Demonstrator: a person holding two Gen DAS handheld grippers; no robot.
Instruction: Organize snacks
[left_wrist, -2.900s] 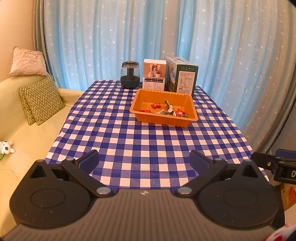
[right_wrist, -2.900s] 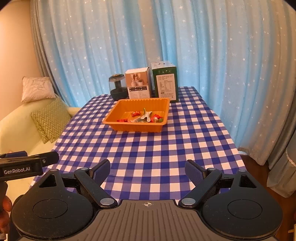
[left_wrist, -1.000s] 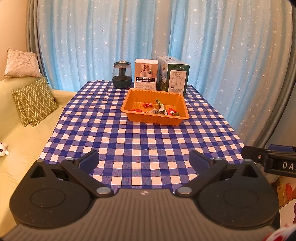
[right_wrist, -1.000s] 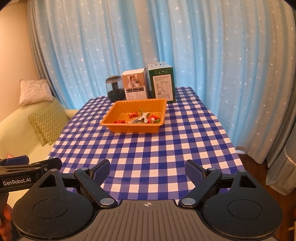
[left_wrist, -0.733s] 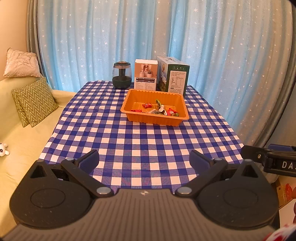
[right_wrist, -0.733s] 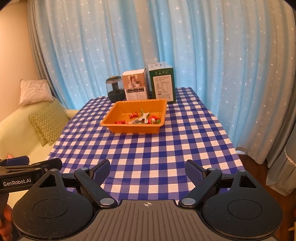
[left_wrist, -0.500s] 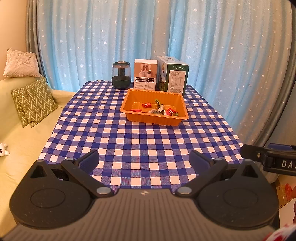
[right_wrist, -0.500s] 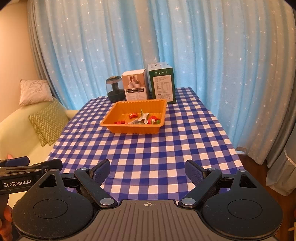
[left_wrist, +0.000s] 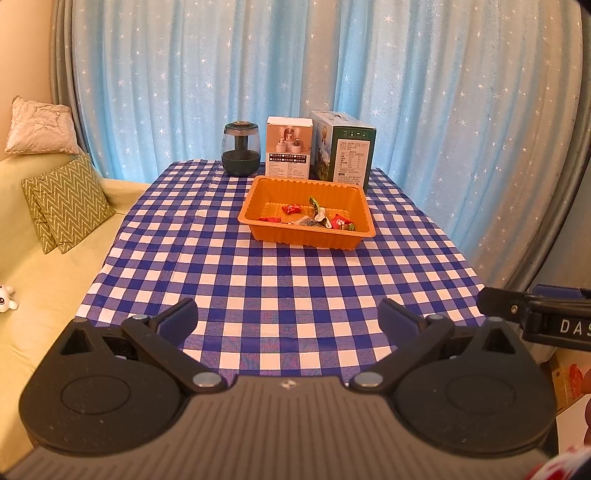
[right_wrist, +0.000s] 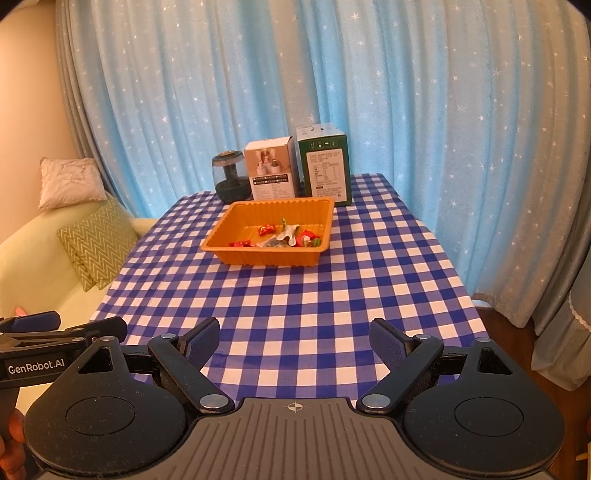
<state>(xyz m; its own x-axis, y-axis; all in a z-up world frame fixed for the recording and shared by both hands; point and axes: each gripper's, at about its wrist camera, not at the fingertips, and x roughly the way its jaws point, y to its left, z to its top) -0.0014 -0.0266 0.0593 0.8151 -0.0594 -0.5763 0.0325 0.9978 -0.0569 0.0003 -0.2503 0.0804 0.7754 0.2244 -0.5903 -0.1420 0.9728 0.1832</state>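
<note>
Gingham first: a blue-and-white checked tablecloth (left_wrist: 280, 266) lies flat over the table, soft cloth with a few faint creases. Toward its far end sits a shallow orange plastic tray (left_wrist: 258, 206) with ribbed walls and a rolled rim, and inside it, bunched toward the near right corner, is a small heap of crinkly wrapped snacks (left_wrist: 314, 218), red foil mostly, with one pale twist and a bit of green. Behind the tray stand a dark green round jar with a clear glass body (left_wrist: 241, 153), a white-and-pink cardboard box (left_wrist: 289, 152) and a taller dark green carton with a printed label (left_wrist: 349, 155), all upright, side by side against the pale blue star-speckled curtain (left_wrist: 406, 92). Off to the left, a yellow-green sofa (left_wrist: 40, 280) carries a zigzag-patterned olive cushion (left_wrist: 66, 206).

Now the tools. The left gripper (left_wrist: 288, 321) hangs over the near edge of the table, tilted downward, jaws spread wide, blue textured pads (left_wrist: 177, 319) facing nothing but cloth. The right gripper (right_wrist: 293, 345) is posed the same way beside it, jaws wide apart and empty. Both are well apart from the tray.
</note>
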